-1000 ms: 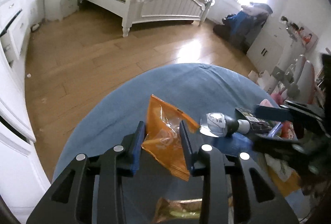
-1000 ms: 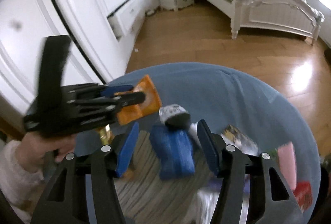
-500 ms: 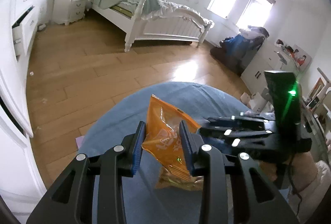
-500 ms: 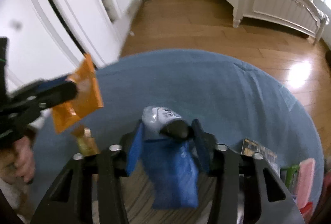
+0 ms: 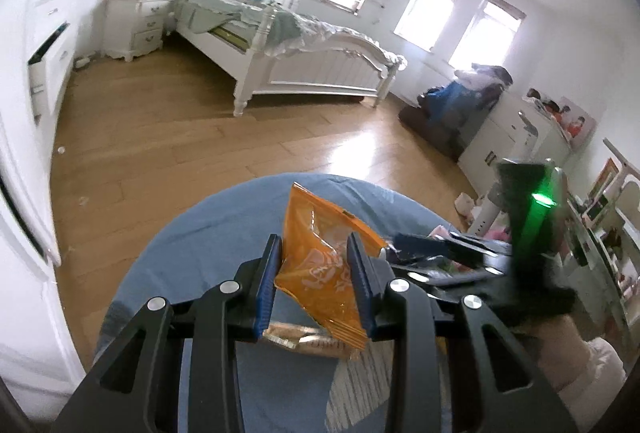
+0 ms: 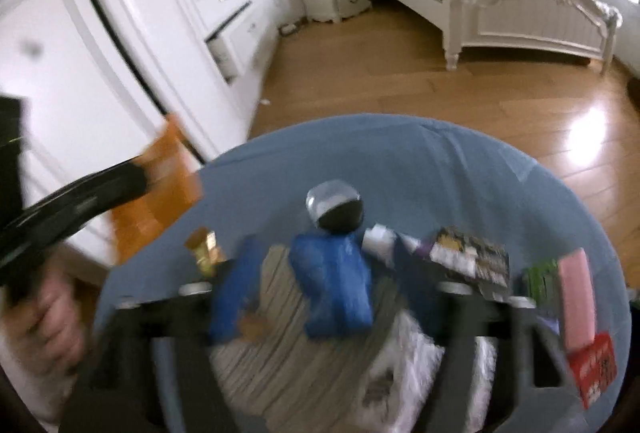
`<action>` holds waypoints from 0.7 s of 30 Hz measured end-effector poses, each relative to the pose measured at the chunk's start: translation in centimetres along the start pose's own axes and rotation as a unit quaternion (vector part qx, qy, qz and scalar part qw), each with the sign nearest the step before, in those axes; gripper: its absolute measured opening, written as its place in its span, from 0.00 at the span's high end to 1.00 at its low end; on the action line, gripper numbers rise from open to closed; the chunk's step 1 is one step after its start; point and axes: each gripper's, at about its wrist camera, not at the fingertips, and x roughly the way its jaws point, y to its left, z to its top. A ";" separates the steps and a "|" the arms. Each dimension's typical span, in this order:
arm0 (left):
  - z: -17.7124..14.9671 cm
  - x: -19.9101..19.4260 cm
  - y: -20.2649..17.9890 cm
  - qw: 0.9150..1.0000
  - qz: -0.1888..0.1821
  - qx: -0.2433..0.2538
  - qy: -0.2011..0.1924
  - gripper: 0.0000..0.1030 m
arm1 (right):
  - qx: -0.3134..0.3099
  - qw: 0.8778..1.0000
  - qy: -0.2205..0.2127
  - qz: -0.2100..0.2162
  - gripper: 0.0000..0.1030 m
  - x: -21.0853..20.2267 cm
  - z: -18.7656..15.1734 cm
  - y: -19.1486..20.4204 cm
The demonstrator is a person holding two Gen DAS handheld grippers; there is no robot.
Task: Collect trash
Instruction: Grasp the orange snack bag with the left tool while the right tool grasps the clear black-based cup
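An orange snack wrapper (image 5: 320, 265) hangs between the blue pads of my left gripper (image 5: 315, 245), which is shut on it above the round blue tablecloth (image 5: 192, 245). In the right wrist view the same orange wrapper (image 6: 160, 193) sits at the left, lifted off the table edge. My right gripper (image 6: 326, 257) is blurred and its jaws are opening. A crumpled blue wrapper (image 6: 336, 285) lies between them on a striped mat (image 6: 280, 333), with the pads clear of it. A silver and black piece (image 6: 334, 209) rests just beyond the blue wrapper.
A gold wrapper (image 6: 204, 253) lies left of the mat. A black printed packet (image 6: 472, 257), a green item (image 6: 540, 281), a pink block (image 6: 576, 297) and a red box (image 6: 592, 369) crowd the table's right side. White cabinets (image 6: 140, 33) stand close on the left, with wood floor and a bed (image 5: 304, 57) beyond.
My left gripper has lifted the orange wrapper up and away from the table. My right gripper closed around the blue wrapper half a second ago and now stands wide again.
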 end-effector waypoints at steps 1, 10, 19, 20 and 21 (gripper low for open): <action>-0.2 -0.4 0.3 1.000 0.003 -0.006 -0.002 0.67 | -0.004 1.000 0.013 -0.009 0.27 1.3 0.9 0.4; -1.1 -3.5 3.5 0.999 0.029 -0.028 -0.007 0.67 | -0.039 0.994 0.080 -0.059 0.58 6.9 3.2 1.3; 0.0 -3.8 1.0 1.000 -0.007 -0.009 -0.016 0.67 | 0.087 0.982 -0.119 0.120 0.58 -6.5 -1.7 -3.0; 0.4 -3.6 -0.2 1.000 -0.019 0.000 -0.015 0.67 | 0.102 0.976 -0.143 0.125 0.58 -8.3 -2.6 -4.1; 0.5 -3.3 -1.2 0.999 -0.028 0.006 -0.014 0.67 | 0.118 0.970 -0.169 0.127 0.58 -10.5 -3.7 -5.3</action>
